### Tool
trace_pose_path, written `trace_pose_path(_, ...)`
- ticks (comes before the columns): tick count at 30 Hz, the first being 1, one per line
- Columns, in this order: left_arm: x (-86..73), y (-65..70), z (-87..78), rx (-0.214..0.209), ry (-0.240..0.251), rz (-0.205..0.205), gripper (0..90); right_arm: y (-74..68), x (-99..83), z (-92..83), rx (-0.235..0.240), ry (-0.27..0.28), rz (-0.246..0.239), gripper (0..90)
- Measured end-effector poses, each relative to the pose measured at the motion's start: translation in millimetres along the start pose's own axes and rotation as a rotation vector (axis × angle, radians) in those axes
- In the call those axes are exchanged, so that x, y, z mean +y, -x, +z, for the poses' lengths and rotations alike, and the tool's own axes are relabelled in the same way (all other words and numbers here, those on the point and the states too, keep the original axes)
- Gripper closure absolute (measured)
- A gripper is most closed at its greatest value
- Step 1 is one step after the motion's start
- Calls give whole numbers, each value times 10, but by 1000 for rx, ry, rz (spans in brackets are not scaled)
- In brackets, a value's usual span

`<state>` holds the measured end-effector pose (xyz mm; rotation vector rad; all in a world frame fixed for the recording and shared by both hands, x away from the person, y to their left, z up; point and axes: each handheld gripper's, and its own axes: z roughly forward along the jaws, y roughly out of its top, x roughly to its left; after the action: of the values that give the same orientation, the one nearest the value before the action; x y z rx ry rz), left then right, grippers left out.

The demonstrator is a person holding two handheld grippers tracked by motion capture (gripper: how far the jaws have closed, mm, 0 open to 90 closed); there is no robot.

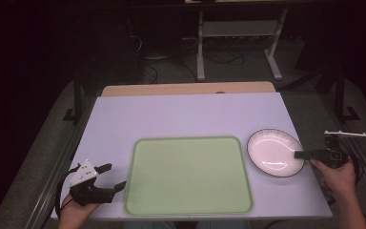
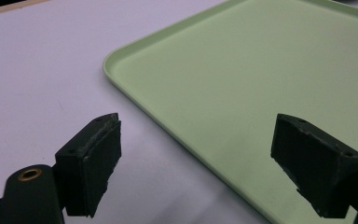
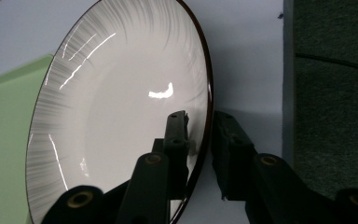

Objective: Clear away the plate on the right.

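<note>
A white plate (image 1: 274,152) with a thin dark rim is seen on the pale tabletop (image 1: 171,114), just beside the right edge of a light green tray (image 1: 188,175). The plate's near right rim is gripped by the right gripper (image 1: 299,154): in the right gripper view one of the fingers (image 3: 177,135) is laid against the plate's glossy inner face (image 3: 121,107) and the other is set against its outside, with the rim clamped between them. The gripper is held by a hand (image 1: 337,174) at the tabletop's right edge. The left gripper (image 1: 112,177) is held low at the tray's left side, near its front corner. In the left gripper view (image 2: 196,154) its fingers (image 2: 95,163) are spread wide with nothing between them, above the tray's rim (image 2: 121,51) and the bare tabletop.
</note>
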<state>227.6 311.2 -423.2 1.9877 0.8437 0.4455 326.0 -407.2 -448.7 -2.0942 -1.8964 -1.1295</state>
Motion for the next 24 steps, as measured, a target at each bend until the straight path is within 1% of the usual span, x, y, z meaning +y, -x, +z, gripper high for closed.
trace_pose_path(4,0,2,4,-1,0,1,159,-3,1,7,5,-3,8,771)
trace_pose_path(5,1,0,2,-1,0,3,159,7,1,6,10,-3,19,782)
trace_pose_path(6,1,0,2,-1,0,3,159,7,1,6,10,-3,19,782)
trace_pose_path(7,1,0,1,0,0,2,159,24,-3,4,22,0,33,789)
trace_pose_path(8,0,0,0,0,0,0,159,24,-3,4,22,0,33,789)
trace_pose_path(9,-1,0,1,0,-1,-1,159,30,-6,7,27,3,47,792)
trace_pose_path(10,-1,0,1,0,-1,-1,159,30,-6,7,27,3,47,792)
trace_pose_path(11,1,0,2,-1,-1,2,159,32,-4,7,29,1,61,797)
trace_pose_path(16,1,1,1,-1,0,3,159,41,-1,9,32,-1,74,802)
trace_pose_path(17,1,1,0,-1,0,3,159,43,1,10,34,-2,86,804)
trace_pose_path(22,1,3,2,-2,-1,2,159,50,6,14,42,-7,113,810)
trace_pose_path(24,0,3,3,-2,-1,2,159,55,6,15,46,-7,116,811)
